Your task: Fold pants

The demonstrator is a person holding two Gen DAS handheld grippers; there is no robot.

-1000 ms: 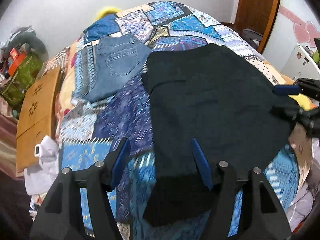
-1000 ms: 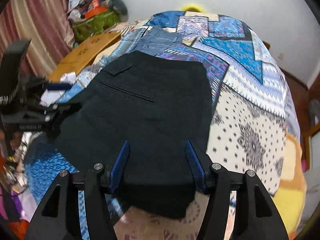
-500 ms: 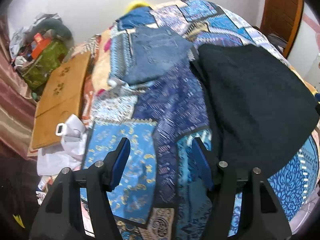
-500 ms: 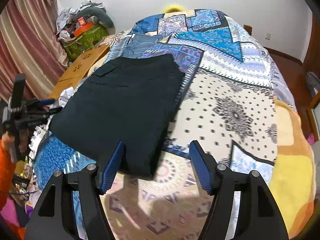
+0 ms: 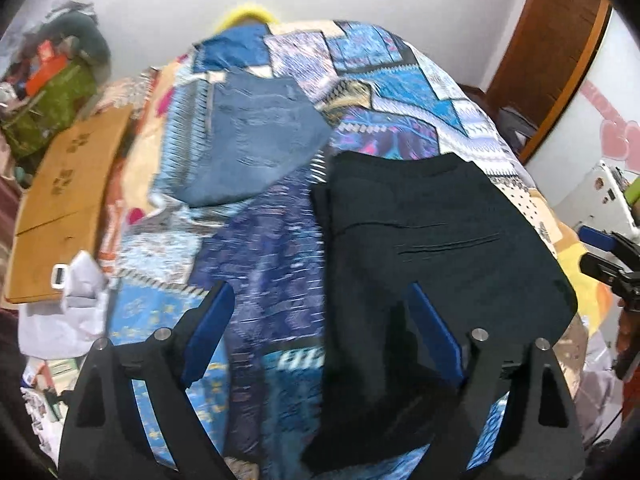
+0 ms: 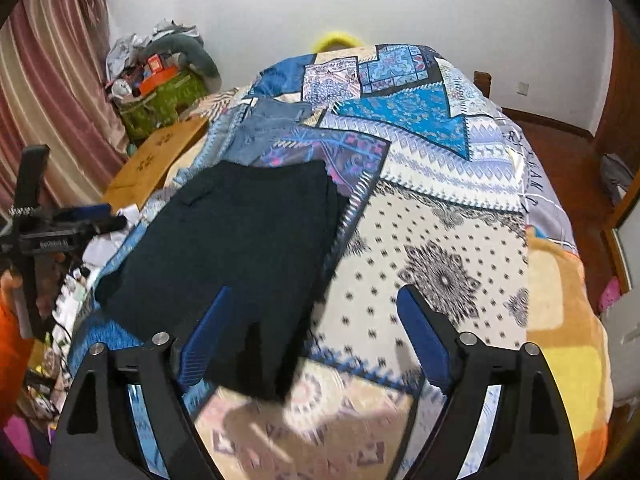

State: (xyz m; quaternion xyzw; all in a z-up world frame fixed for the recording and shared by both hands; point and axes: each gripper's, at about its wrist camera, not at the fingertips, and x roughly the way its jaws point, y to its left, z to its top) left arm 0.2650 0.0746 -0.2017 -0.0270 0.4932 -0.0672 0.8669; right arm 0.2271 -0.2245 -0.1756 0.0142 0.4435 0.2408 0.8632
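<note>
blue-padded fingers (image 5: pixel 208 332) of the left gripper (image 5: pixel 320 336) frame the bottom of its own view, spread wide and holding nothing, and the right gripper (image 6: pixel 316 340) stands the same way in its view, released and empty. both hang above the near edge of the bed (image 6: pixel 460 216), neither touching cloth. just past them lie the black pants (image 5: pixel 432 248), already folded into a compact, roughly rectangular bundle flat on the patterned quilt (image 5: pixel 256 264). in the left view the bundle sits ahead and to the right, its near end passing under the right-hand pad; in the right view the black pants (image 6: pixel 240 240) sit ahead and to the left, their near corner just beyond the left-hand pad. so the bundle lies between the two grippers, about equally close to each. its long axis runs away from the person toward the far wall, and the end with the welt pocket slit and what looks like the waistband points away, while the looser folded end comes toward the grippers and hangs a little over the bed's edge. judging by this, any further fold would bring that near end up and away along the long axis, with each gripper taking its own near corner. farther on, a folded pair of blue jeans (image 5: pixel 256 140) rests on the quilt, apart from the black bundle and nearer the wall. a wooden board (image 5: pixel 64 204) leans beside the bed on the left.
</note>
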